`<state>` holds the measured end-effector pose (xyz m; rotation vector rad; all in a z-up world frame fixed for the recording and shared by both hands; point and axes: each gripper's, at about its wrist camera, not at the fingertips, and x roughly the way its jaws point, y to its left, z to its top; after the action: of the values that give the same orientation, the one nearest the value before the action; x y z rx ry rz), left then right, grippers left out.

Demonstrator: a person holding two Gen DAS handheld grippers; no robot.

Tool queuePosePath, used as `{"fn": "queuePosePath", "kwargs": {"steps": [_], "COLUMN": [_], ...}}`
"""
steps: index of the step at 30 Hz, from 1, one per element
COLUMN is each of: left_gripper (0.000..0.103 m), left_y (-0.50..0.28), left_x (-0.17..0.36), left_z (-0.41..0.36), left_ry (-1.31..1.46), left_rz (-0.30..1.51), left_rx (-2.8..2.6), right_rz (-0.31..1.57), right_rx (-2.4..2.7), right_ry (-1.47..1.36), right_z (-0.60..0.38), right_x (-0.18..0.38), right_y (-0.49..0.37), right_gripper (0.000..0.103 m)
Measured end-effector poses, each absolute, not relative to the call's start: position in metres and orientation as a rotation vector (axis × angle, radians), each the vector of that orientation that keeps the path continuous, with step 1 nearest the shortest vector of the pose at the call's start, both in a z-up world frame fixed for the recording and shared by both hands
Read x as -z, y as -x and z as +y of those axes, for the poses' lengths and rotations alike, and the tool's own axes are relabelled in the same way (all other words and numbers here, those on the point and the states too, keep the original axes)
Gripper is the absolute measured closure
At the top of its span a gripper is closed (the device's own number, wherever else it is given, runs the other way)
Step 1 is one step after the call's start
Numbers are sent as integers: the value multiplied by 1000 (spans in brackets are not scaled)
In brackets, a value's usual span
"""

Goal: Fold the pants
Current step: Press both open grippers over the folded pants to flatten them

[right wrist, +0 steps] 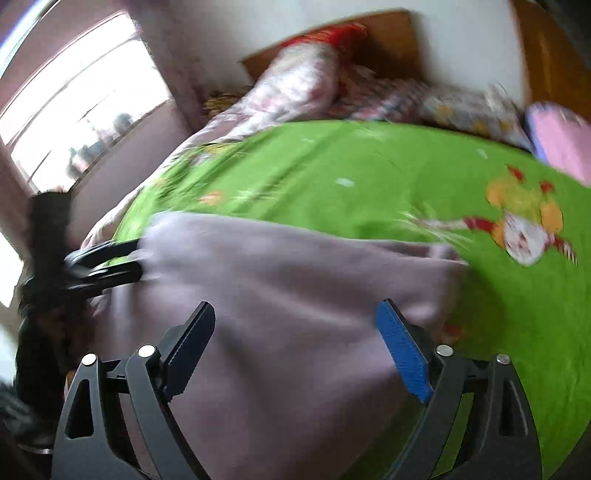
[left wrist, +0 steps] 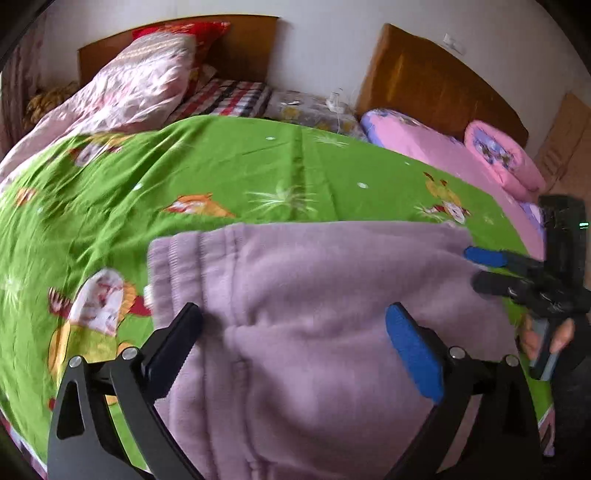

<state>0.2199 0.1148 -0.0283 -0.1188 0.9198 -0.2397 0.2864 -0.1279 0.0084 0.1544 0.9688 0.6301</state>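
The lilac fleece pants lie on a green cartoon bedsheet, waistband at their left end. My left gripper is open, fingers spread above the pants near their middle, holding nothing. In the left wrist view the right gripper shows at the pants' right edge, its fingers a little apart, with nothing seen between them. In the blurred right wrist view my right gripper is open over the pants. The left gripper shows there at the pants' left edge.
A pink floral quilt and red pillow lie at the bed's far left. A pink rolled blanket and wooden headboards stand at the back right. A bright window is on the left.
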Motion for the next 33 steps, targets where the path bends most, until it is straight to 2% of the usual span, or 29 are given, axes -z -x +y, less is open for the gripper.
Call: {"fn": "queuePosePath", "kwargs": {"steps": [5,10,13,20,23,27,33], "left_gripper": [3,3,3,3,3,3,3], "left_y": [-214,-213,-211,-209,-208,-207,-206], "left_x": [31,31,31,31,31,30,30], "left_z": [114,112,112,112,111,111,110], "left_ry": [118,105,113,104,100,98,92], "left_rz": [897,887,883,877,874,868,865], "left_rx": [244,235,238,229,226,225,217], "right_rz": [878,975,945,858,915,967,914], "right_rx": [-600,-645,-546,-601,-749,-689,-667], "right_ry": [-228,-143,-220,-95,-30,133,116], "right_z": [-133,-105,-119,-81,-53,-44,-46], "right_x": [-35,-18,-19,-59,-53,-31,-59], "right_y": [-283,-296,-308,-240,-207,-181,-154], "right_gripper": [16,15,15,15,14,14,14]}}
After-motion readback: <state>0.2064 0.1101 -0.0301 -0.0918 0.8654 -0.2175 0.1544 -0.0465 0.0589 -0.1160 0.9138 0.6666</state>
